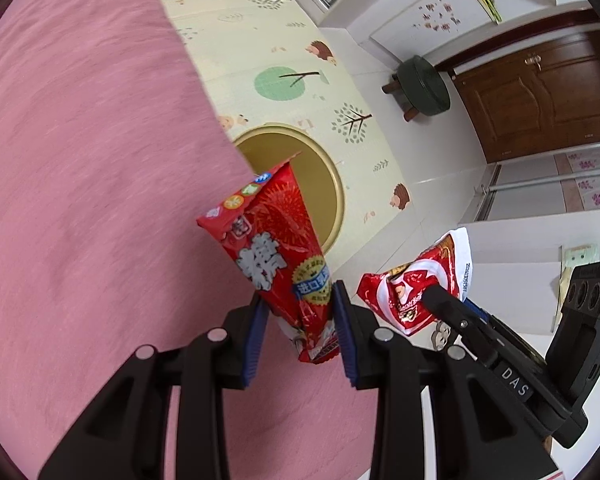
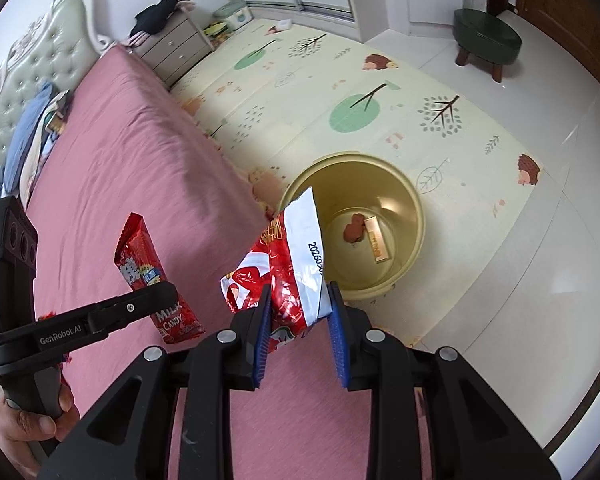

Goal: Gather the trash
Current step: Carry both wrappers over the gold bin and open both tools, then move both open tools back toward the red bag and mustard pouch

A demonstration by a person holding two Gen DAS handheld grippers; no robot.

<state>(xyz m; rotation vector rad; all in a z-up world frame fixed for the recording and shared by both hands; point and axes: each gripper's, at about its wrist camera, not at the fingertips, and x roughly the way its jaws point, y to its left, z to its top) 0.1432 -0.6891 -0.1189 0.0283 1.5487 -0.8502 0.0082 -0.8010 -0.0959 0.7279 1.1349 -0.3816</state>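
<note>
Two handheld grippers hang over the edge of a pink bed (image 2: 132, 160), each carrying a piece of trash toward a round yellow bin (image 2: 414, 216) that stands on a patterned play mat (image 2: 440, 92) just beside the bed.

The left gripper (image 1: 300, 320) pinches a red milk candy wrapper (image 1: 276, 248) by its lower end, so the wrapper stands up and leans toward the bin; it is over the bed's edge, not yet over the bin's mouth.

The right gripper (image 2: 300, 320) pinches a crumpled red and white snack bag (image 2: 288, 268) low down; the bag's white upper corner overlaps the bin's near rim in the right wrist view.

Gripping each piece by one end probably leaves the rest free to fall cleanly once the fingers part. The bin sits close against the bed, likely to keep the carry short. Inside lie a small reddish scrap (image 2: 354, 232) and a gold wrapper (image 2: 378, 242). A hand (image 2: 24, 428) grips the left tool's handle.
</note>
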